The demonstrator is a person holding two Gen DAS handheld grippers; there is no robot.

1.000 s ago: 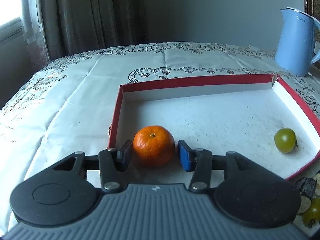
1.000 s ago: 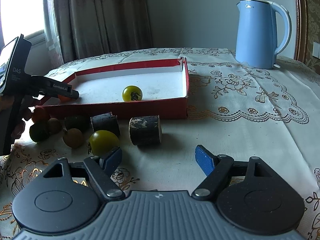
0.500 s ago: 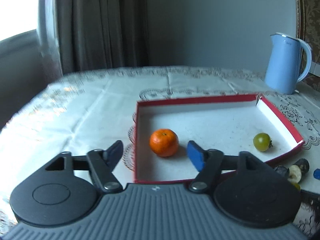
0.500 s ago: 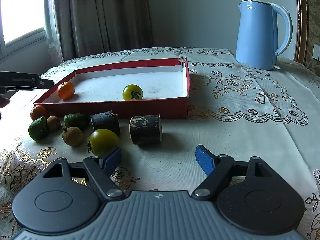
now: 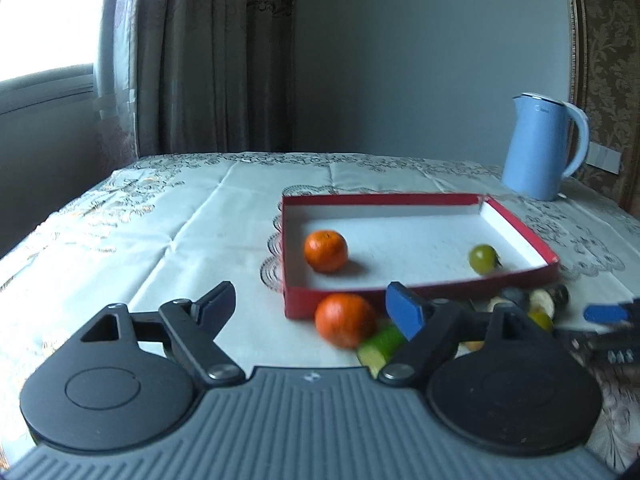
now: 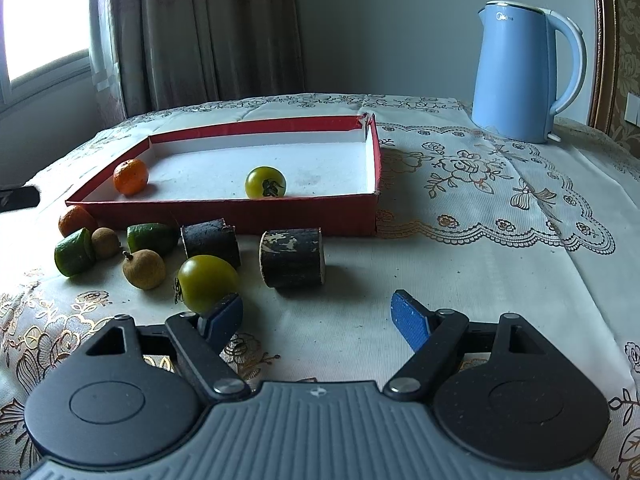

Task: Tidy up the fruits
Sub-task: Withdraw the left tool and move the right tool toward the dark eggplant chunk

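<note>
Two fruits sit inside the red tray (image 6: 224,210): a mandarin (image 6: 131,176) near its left end and a green tomato (image 6: 265,182) close to the near wall, both well ahead of your right gripper (image 6: 316,314) and left of its centre line. Your right gripper hangs with its jaws spread wide, nothing between them. Just ahead of its left fingertip lies a second green tomato (image 6: 207,282), almost touching the blue pad. Ahead, nearly centred, a dark cylindrical piece (image 6: 292,258) lies on its side, with another dark piece (image 6: 210,241) to its left. Farther left you have two brown longans (image 6: 143,269), two green cut pieces (image 6: 74,252) and a second mandarin (image 6: 76,220) against the tray's outer wall. The blue kettle (image 6: 520,72) stands far ahead to the right on the embroidered tablecloth (image 6: 480,240).

Your left gripper (image 5: 310,306) is also wide, holding nothing. That outside mandarin (image 5: 344,320) lies just ahead between its fingertips, nearer the right one, with a green piece (image 5: 380,346) beside it. The tray (image 5: 420,288) is ahead and to the right, holding its mandarin (image 5: 326,251) and tomato (image 5: 483,258). The view is blurred at its right edge.
</note>
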